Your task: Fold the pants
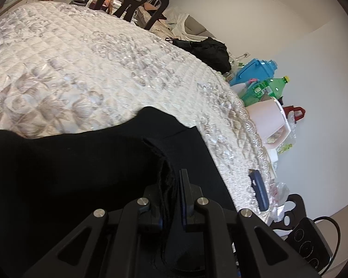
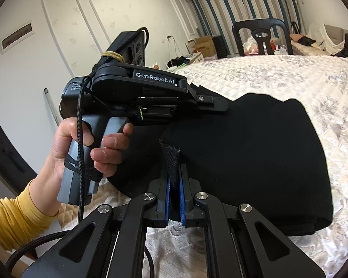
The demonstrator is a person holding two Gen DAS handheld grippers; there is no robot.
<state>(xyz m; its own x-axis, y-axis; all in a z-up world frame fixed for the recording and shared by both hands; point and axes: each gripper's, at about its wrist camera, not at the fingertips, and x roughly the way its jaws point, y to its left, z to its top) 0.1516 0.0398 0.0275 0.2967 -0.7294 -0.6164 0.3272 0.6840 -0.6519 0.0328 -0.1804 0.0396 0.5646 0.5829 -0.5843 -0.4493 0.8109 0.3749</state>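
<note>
The black pants are spread on the quilted bedspread (floral, cream-coloured). A raised fold of the fabric is pinched in the right gripper, and another edge is clamped in the left gripper, seen beside it from the right wrist view.

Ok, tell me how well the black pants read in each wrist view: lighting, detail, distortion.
Left wrist view: the pants are a near-featureless black mass, with only the pinched edge at the left gripper showing texture; the quilted bedspread looks slightly soft and the frame bends at the rim. Right wrist view: even daylight, the pants' outline crisp, folds barely visible; blue pads of the right gripper sharp.
</note>
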